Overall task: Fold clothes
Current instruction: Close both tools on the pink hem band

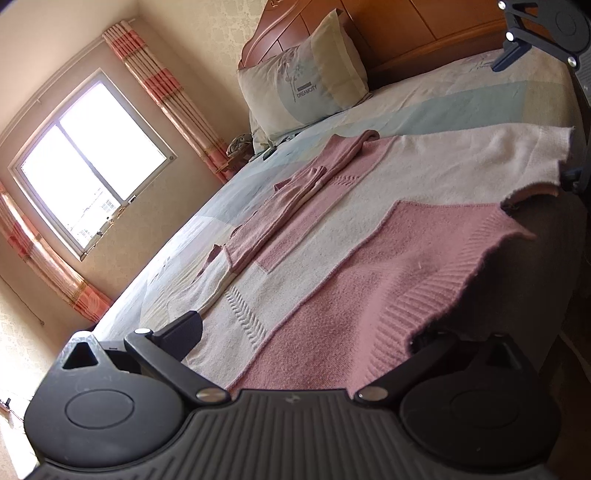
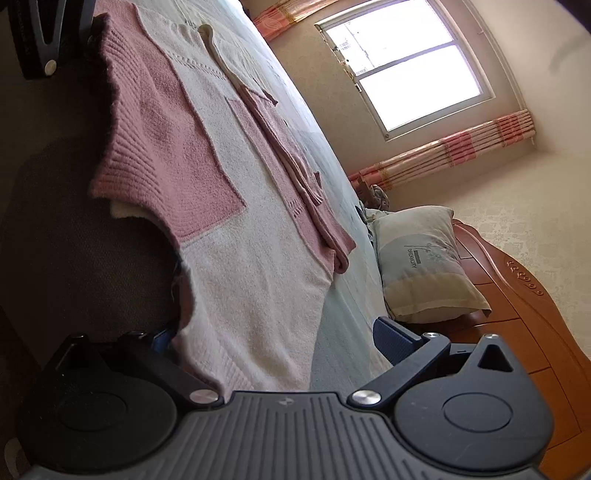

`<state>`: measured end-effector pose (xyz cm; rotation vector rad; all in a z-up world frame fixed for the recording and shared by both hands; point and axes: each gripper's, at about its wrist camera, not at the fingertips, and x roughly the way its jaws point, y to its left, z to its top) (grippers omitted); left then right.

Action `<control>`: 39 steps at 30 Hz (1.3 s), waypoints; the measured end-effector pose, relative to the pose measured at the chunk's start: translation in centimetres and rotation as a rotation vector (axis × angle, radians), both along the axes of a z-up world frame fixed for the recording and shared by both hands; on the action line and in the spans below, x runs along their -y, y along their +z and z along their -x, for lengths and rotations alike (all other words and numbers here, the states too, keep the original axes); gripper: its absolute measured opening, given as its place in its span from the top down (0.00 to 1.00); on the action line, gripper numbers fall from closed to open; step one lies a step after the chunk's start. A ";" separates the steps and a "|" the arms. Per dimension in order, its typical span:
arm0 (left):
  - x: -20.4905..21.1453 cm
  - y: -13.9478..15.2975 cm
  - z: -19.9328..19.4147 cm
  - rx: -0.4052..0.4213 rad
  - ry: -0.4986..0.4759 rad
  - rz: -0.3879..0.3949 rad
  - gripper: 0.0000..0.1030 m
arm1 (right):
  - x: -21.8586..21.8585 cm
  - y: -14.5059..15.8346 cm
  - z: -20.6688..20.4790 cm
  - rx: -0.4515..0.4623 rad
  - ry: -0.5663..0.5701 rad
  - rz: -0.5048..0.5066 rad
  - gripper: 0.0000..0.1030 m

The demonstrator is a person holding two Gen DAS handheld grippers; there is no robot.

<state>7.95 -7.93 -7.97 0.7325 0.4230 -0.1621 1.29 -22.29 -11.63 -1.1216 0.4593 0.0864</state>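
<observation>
I'm holding the soft, light pink-and-cream knitted sweater [image 1: 332,236], lying mid-frame on the bed [image 1: 461,96], by its near edge: left tongs [image 1: 306,332] and right tongs [image 2: 277,332] both straddling it wide, floppy hem sagging between.

Fuzzy knit sweater [image 1: 332,236], glossy wood headboard [image 1: 406,33]

We cannot see the right finger of the left gripper [image 1: 306,332]: the pink hem of the sweater [image 1: 369,236] covers it. Likewise the right gripper [image 2: 273,339] has its left finger under the cream edge. The small dark item by the pillow [image 1: 306,81] is too small for us to identify
</observation>
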 end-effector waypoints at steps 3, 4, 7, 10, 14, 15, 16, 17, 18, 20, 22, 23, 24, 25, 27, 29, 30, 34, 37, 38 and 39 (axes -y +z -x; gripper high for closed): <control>0.2 -0.5 0.1 -0.008 -0.003 -0.008 0.00 | 2.2 -0.5 0.1 -0.019 0.010 0.027 0.00; 0.2 -0.6 0.2 -0.011 -0.004 -0.013 0.00 | 2.6 -0.4 0.2 -0.018 0.026 0.013 0.00; 0.3 -1.0 0.7 -0.018 -0.005 -0.042 0.00 | 2.4 -0.5 0.0 -0.009 0.056 0.011 0.00; 0.0 -1.5 1.3 -0.020 -0.005 -0.093 0.00 | 1.1 -0.9 0.1 0.046 0.114 0.034 0.00; -0.8 -2.2 1.9 -0.012 0.010 -0.172 0.00 | -0.3 -0.9 -0.2 0.056 0.169 0.040 0.00; -1.0 -2.3 1.9 -0.007 0.018 -0.190 0.00 | -0.4 -1.0 -0.2 0.057 0.175 0.045 0.00; -1.2 -2.5 2.0 -0.001 0.026 -0.208 0.00 | -0.2 -1.1 -0.3 0.060 0.180 0.050 0.00; -1.3 -2.5 2.0 0.004 0.028 -0.218 0.00 | 0.1 -1.2 -0.3 0.063 0.177 0.055 0.00; -1.4 -2.6 2.0 0.008 0.030 -0.227 0.00 | 0.4 -1.2 -0.4 0.064 0.169 0.059 0.00; -1.0 -2.7 1.9 0.019 0.028 -0.253 0.00 | 1.1 -1.3 -0.6 0.063 0.140 0.071 0.00; 0.2 -3.0 1.8 0.044 0.001 -0.308 0.00 | 1.7 -1.4 -0.9 0.059 0.106 0.073 0.00; 0.8 -3.2 1.7 0.056 -0.013 -0.337 0.00 | 1.6 -1.3 -0.9 0.058 0.102 0.068 0.00; 1.4 -3.3 1.7 0.069 -0.027 -0.365 0.00 | 1.4 -1.3 -0.9 0.058 0.104 0.064 0.00; 2.1 -3.4 1.7 0.071 -0.047 -0.374 0.00 | 1.0 -1.3 -0.8 0.061 0.114 0.066 0.00; 2.7 -3.6 1.7 0.072 -0.070 -0.401 0.00 | 0.1 -1.6 -0.5 0.080 0.148 0.084 0.00; 2.0 -4.0 1.5 0.073 -0.044 -0.452 0.00 | -0.1 -2.0 -0.4 0.099 0.172 0.107 0.00; 1.4 -4.2 1.5 0.071 -0.025 -0.474 0.00 | 0.1 -2.0 -0.4 0.101 0.176 0.109 0.00; -0.9 -4.6 1.4 0.057 0.042 -0.523 0.00 | 1.8 -1.9 -0.9 0.084 0.148 0.094 0.00; -0.7 -4.7 1.4 0.064 0.040 -0.538 0.00 | 2.0 -1.9 -1.2 0.085 0.146 0.100 0.00; -0.3 -4.9 1.4 0.070 0.033 -0.553 0.00 | 1.8 -2.1 -1.4 0.091 0.150 0.115 0.00; 0.2 -5.3 1.6 0.089 0.012 -0.584 0.00 | 1.5 -2.3 -1.4 0.099 0.159 0.133 0.00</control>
